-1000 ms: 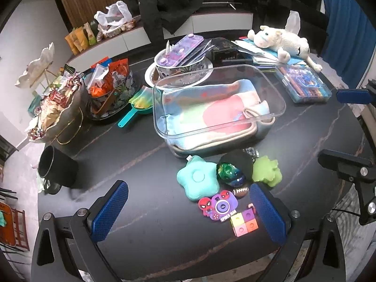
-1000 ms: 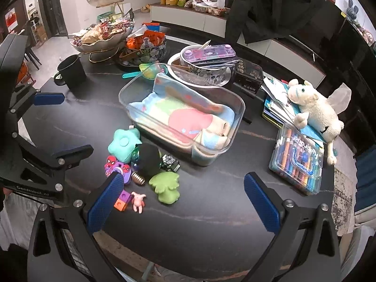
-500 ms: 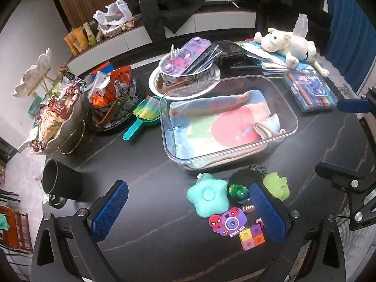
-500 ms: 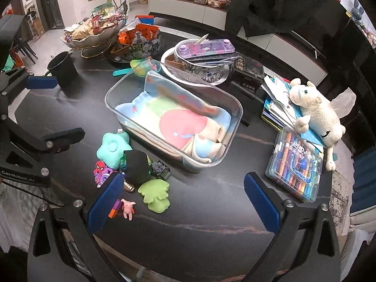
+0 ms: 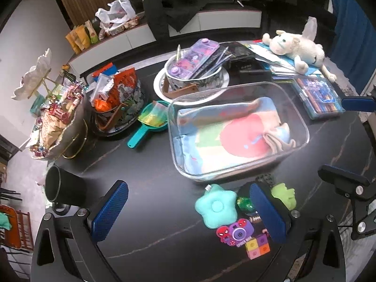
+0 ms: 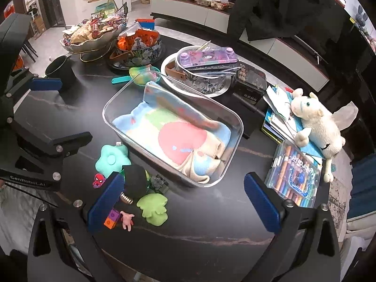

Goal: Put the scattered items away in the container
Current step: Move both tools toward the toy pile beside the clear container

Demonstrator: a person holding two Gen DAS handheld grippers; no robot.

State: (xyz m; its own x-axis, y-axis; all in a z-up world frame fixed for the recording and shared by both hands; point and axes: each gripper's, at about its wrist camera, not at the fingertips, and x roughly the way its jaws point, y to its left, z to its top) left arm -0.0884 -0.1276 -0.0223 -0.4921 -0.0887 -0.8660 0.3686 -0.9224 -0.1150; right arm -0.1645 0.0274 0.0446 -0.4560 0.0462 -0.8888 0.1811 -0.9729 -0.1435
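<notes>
1. Left wrist view shows a dark table (image 5: 145,188) with much on it, and the clear container (image 5: 237,129) stands in the middle. Inside it lies only a folded blanket (image 5: 230,136) in pastel colours; I see no toy in it, so I judge that the tidying is not yet begun or is at the very start.
2. The scattered items lie in one small group on the table just in front of the near wall of the container. All of them are still to be moved.
3. The biggest of them is the mint star cushion (image 5: 216,208), then the green toy (image 6: 154,208) of soft shape, and a dark round thing (image 6: 135,179) between them.
4. Smaller ones are the purple camera toy (image 5: 236,232), the colour cube (image 5: 257,246), a little football (image 6: 127,198), a pink figure (image 6: 127,219) and a small dark block (image 6: 159,183) close to the container wall.
5. The left gripper (image 5: 188,211) is spread wide and holds nothing. The star cushion lies between its fingers, nearer to the right one, and that finger covers part of the group.
6. The right gripper (image 6: 183,202) is also spread wide and empty. The group lies by its left finger, the green toy just inside it, and the container is ahead, a little to the left.
7. Both grippers are above the table, and I cannot tell how high.
</notes>
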